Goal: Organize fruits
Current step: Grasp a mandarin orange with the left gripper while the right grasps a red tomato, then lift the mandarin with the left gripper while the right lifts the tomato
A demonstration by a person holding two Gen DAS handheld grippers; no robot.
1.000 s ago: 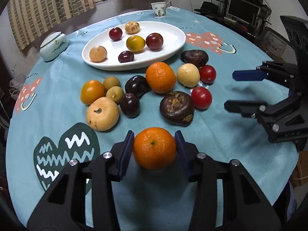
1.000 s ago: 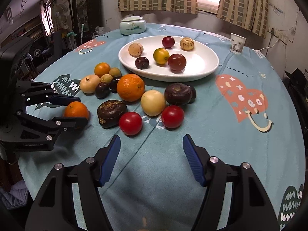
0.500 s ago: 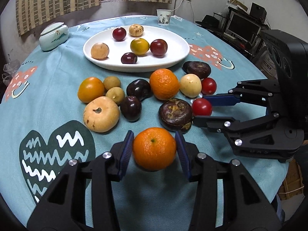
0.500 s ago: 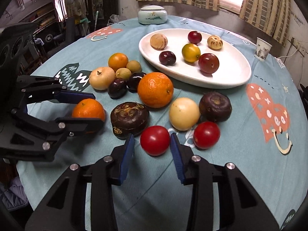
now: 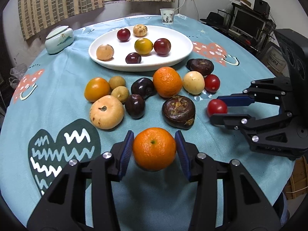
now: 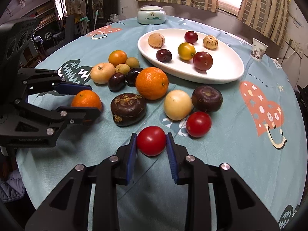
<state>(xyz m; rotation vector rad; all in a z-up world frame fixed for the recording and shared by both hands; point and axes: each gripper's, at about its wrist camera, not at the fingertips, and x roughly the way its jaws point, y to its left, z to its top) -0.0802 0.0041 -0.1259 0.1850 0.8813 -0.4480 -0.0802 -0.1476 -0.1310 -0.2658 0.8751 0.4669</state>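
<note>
In the left wrist view, your left tongs (image 5: 154,150) grip the small orange (image 5: 154,148) at lower centre, lifted a little off the desk (image 5: 57,88), so it seems ready to go to the white plate (image 5: 179,55) at the top.

In the right wrist view, your right tongs (image 6: 151,144) have closed on a red tomato (image 6: 151,143) at lower centre, probably for the same plate at upper right.

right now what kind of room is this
Probably a lived-in home room: a round table under a printed tablecloth, checked curtains at a window, and a monitor on a cluttered desk.
</note>
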